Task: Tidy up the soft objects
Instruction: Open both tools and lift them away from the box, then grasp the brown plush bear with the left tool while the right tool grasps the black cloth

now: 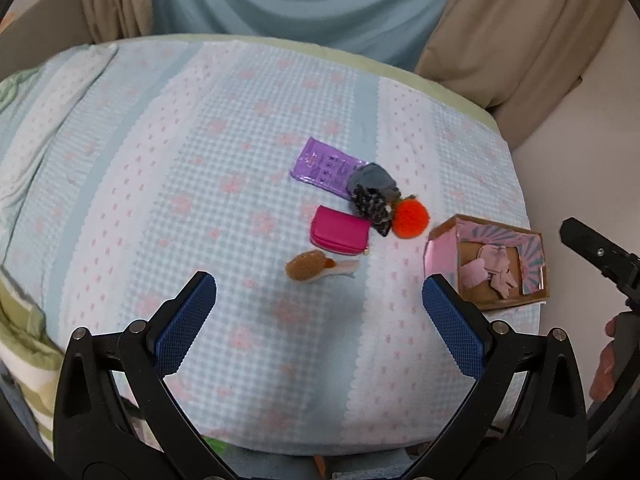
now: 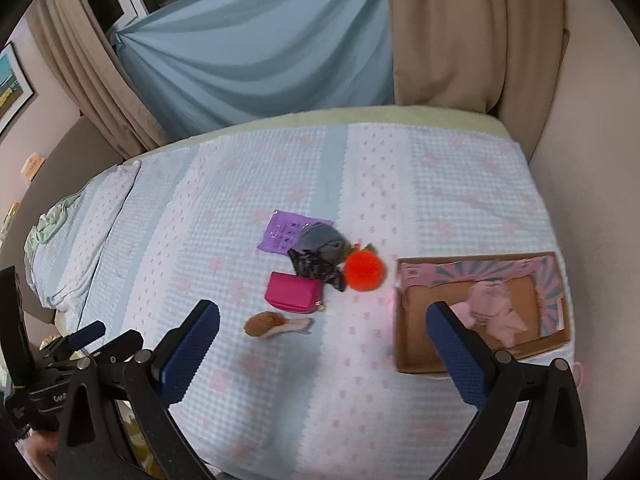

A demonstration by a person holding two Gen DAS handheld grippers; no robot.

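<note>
On the bed lie an orange pompom (image 1: 411, 216) (image 2: 365, 271), a magenta zip pouch (image 1: 339, 231) (image 2: 293, 293), a brown fuzzy clip (image 1: 310, 266) (image 2: 266, 323), a grey cloth (image 1: 373, 180) (image 2: 322, 240), a black dotted cloth (image 1: 371, 209) (image 2: 318, 269) and a purple packet (image 1: 324, 167) (image 2: 282, 232). A cardboard box (image 1: 532, 294) (image 2: 418, 354) at the right holds a pink soft item (image 1: 494, 270) (image 2: 496, 312). My left gripper (image 1: 319, 320) is open and empty, near the clip. My right gripper (image 2: 322, 350) is open and empty, in front of the pile and box.
The bed has a light blue checked cover with pink flowers (image 1: 200, 184) (image 2: 240, 380). Blue and beige curtains (image 2: 248, 52) hang behind it. A beige wall (image 2: 592, 160) borders the right side. The bed edge runs just below my grippers.
</note>
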